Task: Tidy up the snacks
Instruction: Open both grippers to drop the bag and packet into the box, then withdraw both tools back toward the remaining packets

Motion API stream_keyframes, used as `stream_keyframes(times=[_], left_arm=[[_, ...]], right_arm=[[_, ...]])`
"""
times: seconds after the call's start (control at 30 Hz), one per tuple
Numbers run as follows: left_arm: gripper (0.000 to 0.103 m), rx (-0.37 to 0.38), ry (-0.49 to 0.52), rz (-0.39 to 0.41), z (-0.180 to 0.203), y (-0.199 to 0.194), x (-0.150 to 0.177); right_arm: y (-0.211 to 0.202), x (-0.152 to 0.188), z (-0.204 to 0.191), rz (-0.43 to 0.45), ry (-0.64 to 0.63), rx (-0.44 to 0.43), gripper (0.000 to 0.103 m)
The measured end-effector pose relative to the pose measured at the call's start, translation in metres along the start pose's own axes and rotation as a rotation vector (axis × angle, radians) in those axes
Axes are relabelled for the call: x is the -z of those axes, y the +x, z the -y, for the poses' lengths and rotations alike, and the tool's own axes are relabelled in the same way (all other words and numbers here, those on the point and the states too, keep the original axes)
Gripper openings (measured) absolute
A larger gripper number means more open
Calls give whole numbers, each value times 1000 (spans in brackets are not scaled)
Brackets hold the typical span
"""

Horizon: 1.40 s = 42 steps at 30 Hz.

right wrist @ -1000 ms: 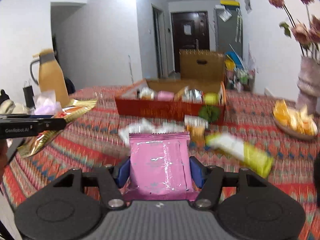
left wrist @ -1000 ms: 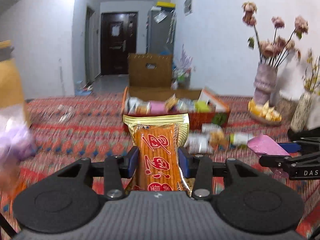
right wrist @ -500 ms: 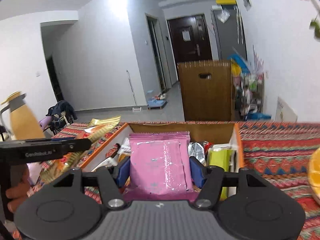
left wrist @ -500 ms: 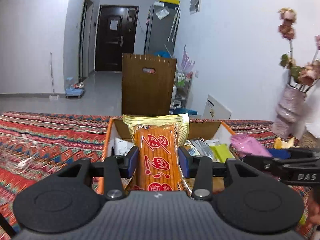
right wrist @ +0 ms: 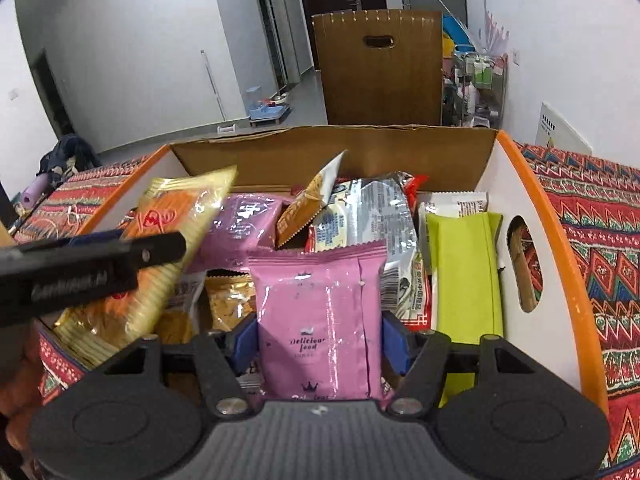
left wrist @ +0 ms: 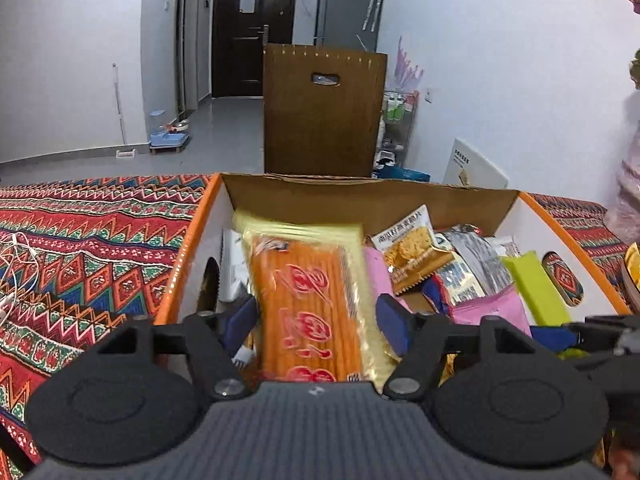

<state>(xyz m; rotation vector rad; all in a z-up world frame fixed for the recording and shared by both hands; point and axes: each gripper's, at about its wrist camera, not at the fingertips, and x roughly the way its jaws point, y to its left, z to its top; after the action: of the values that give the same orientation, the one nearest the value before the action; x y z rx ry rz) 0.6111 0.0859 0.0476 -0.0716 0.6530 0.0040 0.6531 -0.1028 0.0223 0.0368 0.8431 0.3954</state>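
Note:
An orange-rimmed cardboard box (left wrist: pixel 188 248) (right wrist: pixel 532 208) holds several snack packets. My left gripper (left wrist: pixel 318 316) hangs over its left half. Its jaws are opening, and the blurred orange-and-yellow packet (left wrist: pixel 308 300) lies loose between the pads, leaning into the box. The right wrist view shows the same packet (right wrist: pixel 180 208) beside the left gripper's black finger (right wrist: pixel 100 268). Over the box's middle, my right gripper (right wrist: pixel 320 340) holds a pink packet (right wrist: pixel 320 312) upright. Its jaws are starting to open, but the blue pads still touch the packet's edges.
The box stands on a red patterned tablecloth (left wrist: pixel 80 248). Behind it is a brown paper bag (left wrist: pixel 324 112). A lime-green packet (right wrist: pixel 468 272) leans on the box's right wall. White cable (left wrist: pixel 16 264) lies at the left. A hand (right wrist: pixel 20 380) shows bottom left.
Both grippers travelled from the open table to above the box and tipped downward. The left jaws spread apart and the orange packet came loose. The right jaws barely widened.

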Motion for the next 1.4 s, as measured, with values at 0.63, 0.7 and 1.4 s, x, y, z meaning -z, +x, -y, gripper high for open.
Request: stream_keyframes(times=[0.63,0.7,1.4], left_arm=[[89,22,12,126,-10,-148,-17],[92,19,24,147,-9,-174,-12],[103,76,32,268,12,-360,130]], right_arm=[[-146,-9,-19,150,-49,53,85],[-170,-5,-21,175,-61,63,87],[-337,152,-38,394,-160,65,97]])
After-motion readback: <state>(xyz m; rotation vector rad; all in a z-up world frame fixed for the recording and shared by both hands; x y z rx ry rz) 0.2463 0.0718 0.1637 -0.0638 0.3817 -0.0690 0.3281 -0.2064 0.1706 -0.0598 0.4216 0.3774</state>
